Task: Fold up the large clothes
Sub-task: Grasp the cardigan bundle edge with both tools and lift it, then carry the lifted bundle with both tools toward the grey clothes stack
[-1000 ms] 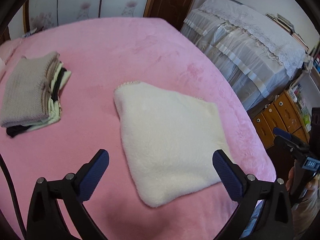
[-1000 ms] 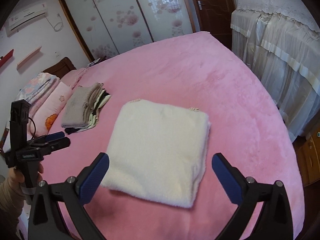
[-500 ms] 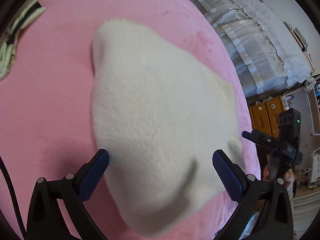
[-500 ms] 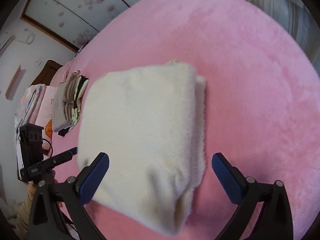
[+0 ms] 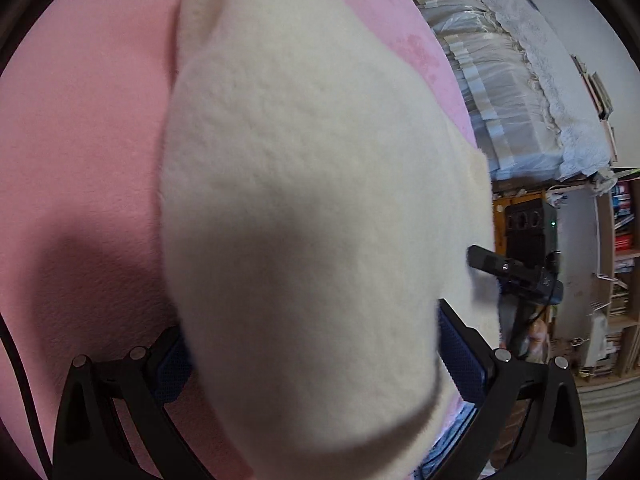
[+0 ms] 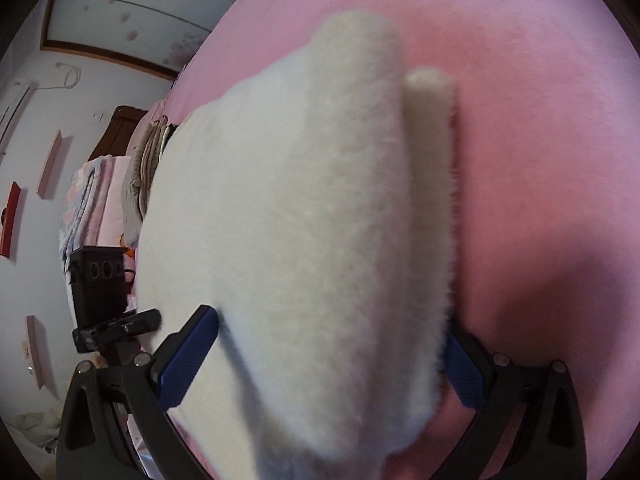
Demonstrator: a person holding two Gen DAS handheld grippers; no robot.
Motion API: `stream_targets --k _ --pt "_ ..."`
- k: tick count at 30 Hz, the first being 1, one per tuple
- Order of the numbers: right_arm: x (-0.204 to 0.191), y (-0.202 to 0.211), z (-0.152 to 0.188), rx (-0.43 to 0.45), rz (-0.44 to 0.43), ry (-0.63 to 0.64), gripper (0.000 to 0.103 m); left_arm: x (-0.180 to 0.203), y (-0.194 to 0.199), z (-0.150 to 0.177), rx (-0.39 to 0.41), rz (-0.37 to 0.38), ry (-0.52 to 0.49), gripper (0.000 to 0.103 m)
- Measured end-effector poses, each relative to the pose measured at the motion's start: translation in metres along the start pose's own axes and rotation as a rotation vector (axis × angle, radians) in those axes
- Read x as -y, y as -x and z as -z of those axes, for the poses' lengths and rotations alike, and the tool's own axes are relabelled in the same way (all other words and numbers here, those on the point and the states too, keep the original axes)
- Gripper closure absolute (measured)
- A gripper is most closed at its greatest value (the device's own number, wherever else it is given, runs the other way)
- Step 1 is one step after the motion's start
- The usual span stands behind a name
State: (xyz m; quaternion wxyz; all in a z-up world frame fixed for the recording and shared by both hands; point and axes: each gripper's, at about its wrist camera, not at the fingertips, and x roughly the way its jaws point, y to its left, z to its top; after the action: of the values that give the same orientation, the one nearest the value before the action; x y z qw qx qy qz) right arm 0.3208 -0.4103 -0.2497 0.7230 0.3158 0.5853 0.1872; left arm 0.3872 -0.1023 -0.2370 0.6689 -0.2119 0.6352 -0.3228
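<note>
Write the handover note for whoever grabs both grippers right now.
Left gripper: open, fingers on either side of the near edge of the folded cream fleece garment, not clamped.
Right gripper: open, also straddling the garment's near edge, towards its right side.
Garment: folded into a thick square, lying on the pink bed cover.
Stack of folded clothes: further along the bed, beyond the garment's left side.
Done: the folding looks finished.
Left: probably close both grippers, lift the garment and move it to the stack.
</note>
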Motion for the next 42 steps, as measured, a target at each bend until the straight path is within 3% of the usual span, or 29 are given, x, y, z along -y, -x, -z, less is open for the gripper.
stream_targets --k 7,10,15,19,23,25,32,36,42 --pt "0.003 -0.002 0.006 0.032 -0.011 0.042 0.0 -0.002 -0.009 -0.004 -0.032 0.037 -0.015 0.0" --pt "0.003 0.001 0.012 0.078 -0.001 0.029 0.0 -0.003 -0.009 -0.003 -0.041 0.028 0.0 0.0" --pt "-0.002 0.0 0.005 0.07 0.018 0.036 0.0 0.005 -0.014 -0.003 -0.013 0.005 0.022 0.0" --pt "-0.01 0.001 0.006 0.076 0.004 0.049 0.022 0.011 -0.01 0.002 0.047 -0.067 0.015 0.007" --pt "-0.029 0.011 0.012 0.117 0.038 0.077 0.047 0.029 0.002 0.006 0.102 -0.153 -0.032 0.025" --pt "-0.039 0.017 0.016 0.136 0.056 0.078 0.055 0.039 0.011 0.009 0.125 -0.189 -0.066 0.029" --pt "-0.088 0.028 0.056 0.163 0.084 0.104 0.06 0.068 0.056 0.031 0.164 -0.262 -0.157 0.033" --pt "-0.119 0.018 0.093 0.14 0.04 0.097 0.06 0.066 0.095 0.057 0.16 -0.278 -0.149 0.033" --pt "-0.184 -0.014 0.127 0.085 -0.005 0.132 0.06 0.032 0.168 0.1 0.168 -0.305 -0.105 0.033"
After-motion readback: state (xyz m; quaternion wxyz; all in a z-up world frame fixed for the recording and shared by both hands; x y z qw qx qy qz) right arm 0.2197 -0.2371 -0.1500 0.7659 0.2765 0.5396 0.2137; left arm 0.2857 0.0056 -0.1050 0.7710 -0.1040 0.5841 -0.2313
